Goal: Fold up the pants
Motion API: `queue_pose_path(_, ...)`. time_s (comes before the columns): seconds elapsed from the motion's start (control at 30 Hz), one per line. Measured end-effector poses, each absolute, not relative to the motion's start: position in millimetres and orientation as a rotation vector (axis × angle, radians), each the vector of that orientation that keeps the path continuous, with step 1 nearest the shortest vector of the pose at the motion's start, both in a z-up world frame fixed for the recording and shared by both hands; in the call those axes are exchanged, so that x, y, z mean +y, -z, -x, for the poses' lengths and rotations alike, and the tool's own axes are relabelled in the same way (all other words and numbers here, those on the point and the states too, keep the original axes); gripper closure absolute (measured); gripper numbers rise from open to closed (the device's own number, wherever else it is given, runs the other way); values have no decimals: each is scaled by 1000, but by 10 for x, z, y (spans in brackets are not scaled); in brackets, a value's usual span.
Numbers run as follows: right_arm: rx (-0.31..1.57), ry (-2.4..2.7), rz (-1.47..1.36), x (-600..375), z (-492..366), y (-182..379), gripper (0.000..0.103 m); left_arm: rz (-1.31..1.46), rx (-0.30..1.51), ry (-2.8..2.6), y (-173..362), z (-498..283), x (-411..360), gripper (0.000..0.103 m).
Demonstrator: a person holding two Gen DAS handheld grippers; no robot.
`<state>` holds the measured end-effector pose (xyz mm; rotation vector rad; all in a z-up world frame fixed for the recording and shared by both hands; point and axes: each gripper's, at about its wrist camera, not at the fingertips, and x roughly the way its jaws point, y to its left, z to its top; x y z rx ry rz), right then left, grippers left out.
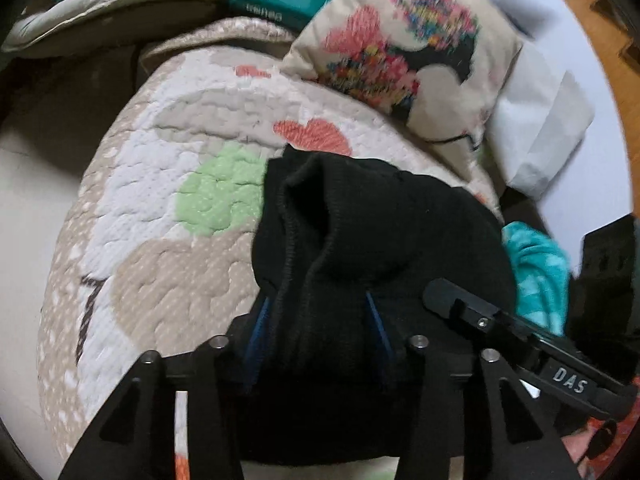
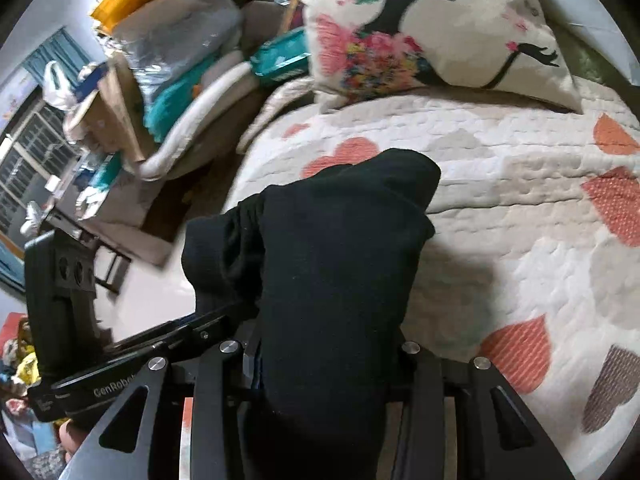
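Only the left wrist view is showing blue fingers (image 1: pixel 259 328): the left gripper (image 1: pixel 318 320) is clamping the black pants (image 1: pixel 360 248), bunched and ribbed, lying just below the pillow (image 1: pixel 404 48). The right gripper (image 2: pixel 324 344) is clamping the same pants on the heart-patterned quilt (image 2: pixel 500 184).

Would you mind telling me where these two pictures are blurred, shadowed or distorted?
Left wrist view: the patterned pillow is smeared by motion blur, the quilt bulges with fisheye curvature, and the black pants read as near-featureless dark. Right wrist view: the clutter pile at the left is blurred, and the pants cast a soft shadow on the quilt to their right.
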<state>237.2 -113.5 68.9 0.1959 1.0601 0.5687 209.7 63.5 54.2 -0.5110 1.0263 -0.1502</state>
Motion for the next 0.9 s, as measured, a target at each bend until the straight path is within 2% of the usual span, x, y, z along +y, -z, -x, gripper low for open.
queue_pose_path(0.1,1119,-533,-151,-1162,-2493,-462,56,481,1083,149,-411,-2198,619,55)
queue_pose_path(0.2,1122,-512,-151,-1213,-2505,-324,42,443,1083,174,-505,-2175,645,55)
queue_pose_path(0.33,1108,-501,-181,-1319,-2497,-304,39,358,1020,129,-753,-2208,681,54)
queue_pose_path(0.63,1018,-470,-106,-1426,-2225,-688,38,301,1125,-52,-514,-2524,812,53)
queue_pose_path(0.9,894,-455,-120,-1773,-1597,-1216,27,313,973,-61,-1040,-1671,963,51)
